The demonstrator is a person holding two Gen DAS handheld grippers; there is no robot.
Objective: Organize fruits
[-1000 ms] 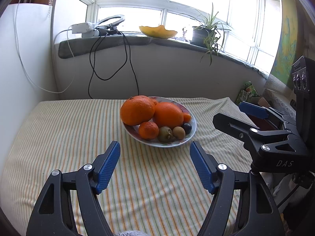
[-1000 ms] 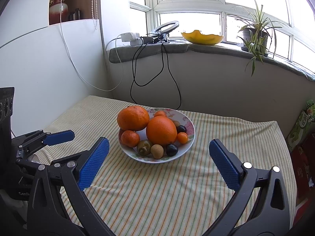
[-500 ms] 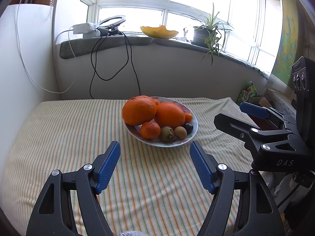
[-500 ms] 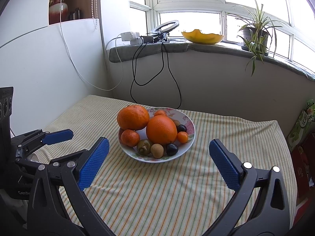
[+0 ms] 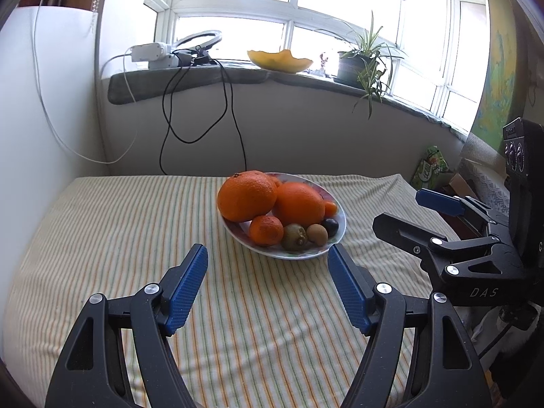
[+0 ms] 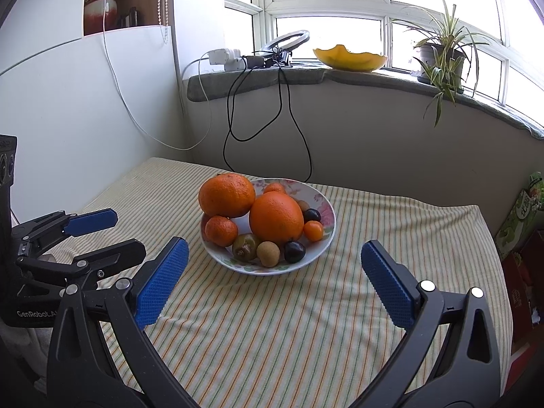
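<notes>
All the fruit sits heaped in the plate (image 6: 326, 238) on the striped cloth (image 6: 306, 323): two big oranges (image 6: 276, 217), a mandarin (image 6: 221, 230), kiwis (image 6: 268, 254) and a dark plum (image 6: 294, 251) along the near rim. Your left gripper (image 5: 268, 284) and right gripper (image 6: 272, 278) both hang short of that rim, jaws wide and empty. This fits fruit already gathered or fruit about to be sorted out, so if you reach in, go for the loose small pieces at the near edge and keep clear of the oranges, which look likely to roll.
</notes>
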